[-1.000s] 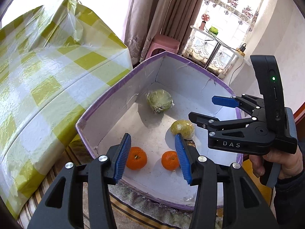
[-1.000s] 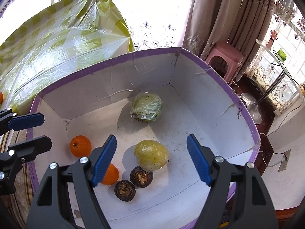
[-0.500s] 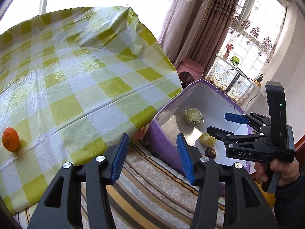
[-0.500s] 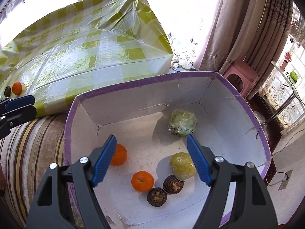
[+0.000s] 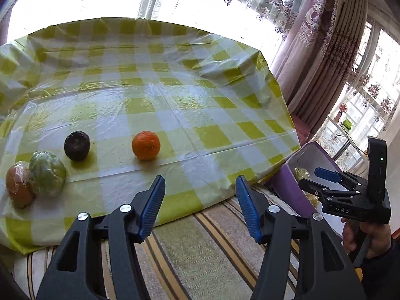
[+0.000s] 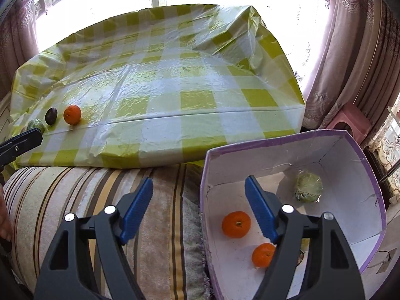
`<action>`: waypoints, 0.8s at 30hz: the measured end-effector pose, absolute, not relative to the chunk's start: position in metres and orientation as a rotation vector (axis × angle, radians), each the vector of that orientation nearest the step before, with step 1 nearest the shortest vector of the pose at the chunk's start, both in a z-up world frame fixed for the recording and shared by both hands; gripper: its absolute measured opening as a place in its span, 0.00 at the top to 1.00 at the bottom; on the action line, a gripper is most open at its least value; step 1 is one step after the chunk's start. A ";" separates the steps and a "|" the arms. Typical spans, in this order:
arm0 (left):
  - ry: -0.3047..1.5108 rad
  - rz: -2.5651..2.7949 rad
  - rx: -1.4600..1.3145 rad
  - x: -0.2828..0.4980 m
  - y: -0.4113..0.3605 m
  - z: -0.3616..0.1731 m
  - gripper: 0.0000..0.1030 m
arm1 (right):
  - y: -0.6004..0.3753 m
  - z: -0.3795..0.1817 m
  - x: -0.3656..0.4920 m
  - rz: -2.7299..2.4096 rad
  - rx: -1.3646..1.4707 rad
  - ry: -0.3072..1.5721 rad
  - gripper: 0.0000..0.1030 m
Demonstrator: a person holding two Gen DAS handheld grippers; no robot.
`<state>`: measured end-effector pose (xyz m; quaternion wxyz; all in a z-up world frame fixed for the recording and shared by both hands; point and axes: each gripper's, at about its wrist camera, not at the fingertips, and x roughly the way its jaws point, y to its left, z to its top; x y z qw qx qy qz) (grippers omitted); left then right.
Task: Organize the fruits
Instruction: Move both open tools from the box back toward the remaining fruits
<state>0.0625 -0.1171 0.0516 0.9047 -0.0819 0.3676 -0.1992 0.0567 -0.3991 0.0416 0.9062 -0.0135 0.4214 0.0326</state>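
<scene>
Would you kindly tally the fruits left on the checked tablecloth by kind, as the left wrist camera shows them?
Bare orange: 1
Dark round fruit: 1
Green fruit in plastic wrap: 1
Orange-brown fruit in plastic wrap: 1
Total: 4

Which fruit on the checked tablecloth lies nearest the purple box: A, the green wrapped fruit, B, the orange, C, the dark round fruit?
B: the orange lies rightmost of the fruits on the tablecloth, on the side toward the purple box.
</scene>
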 end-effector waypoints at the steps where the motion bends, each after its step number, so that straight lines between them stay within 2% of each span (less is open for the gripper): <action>1: 0.755 -0.396 -0.181 0.061 -0.107 0.051 0.45 | -0.393 0.042 0.057 0.073 -0.026 0.865 0.26; 15: 0.726 -0.178 -0.316 0.031 -0.001 0.035 0.45 | -0.303 0.037 0.062 0.176 -0.042 0.811 0.20; 24: 0.714 -0.106 -0.407 0.031 0.033 0.027 0.45 | -0.248 0.034 0.081 0.228 -0.116 0.792 0.20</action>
